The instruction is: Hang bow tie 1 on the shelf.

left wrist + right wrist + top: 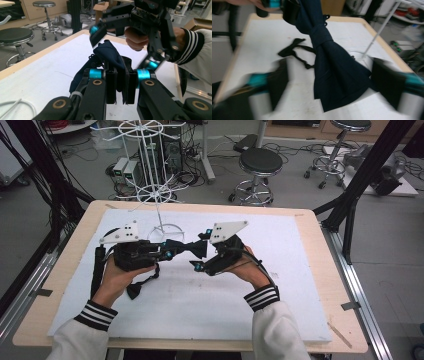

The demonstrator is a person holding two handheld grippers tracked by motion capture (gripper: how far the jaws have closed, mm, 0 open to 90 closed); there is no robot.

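A dark navy bow tie (197, 249) hangs above the white board between the two grippers. My left gripper (121, 75) is shut on one wing of the bow tie (108, 53), the cloth pinched between its black pads. Its black strap (295, 50) trails down onto the board. My right gripper (333, 83) faces it with jaws wide open. The other wing of the bow tie (337, 72) hangs between those blurred jaws, clear of both pads. In the high view the left gripper (172, 250) and the right gripper (199, 250) meet tip to tip at the table's middle.
A white wire rack (160, 195) stands on its ring base just behind the grippers. The white board (200, 305) covers most of the wooden table (325, 270). Stools (260, 165) and cables are on the floor beyond.
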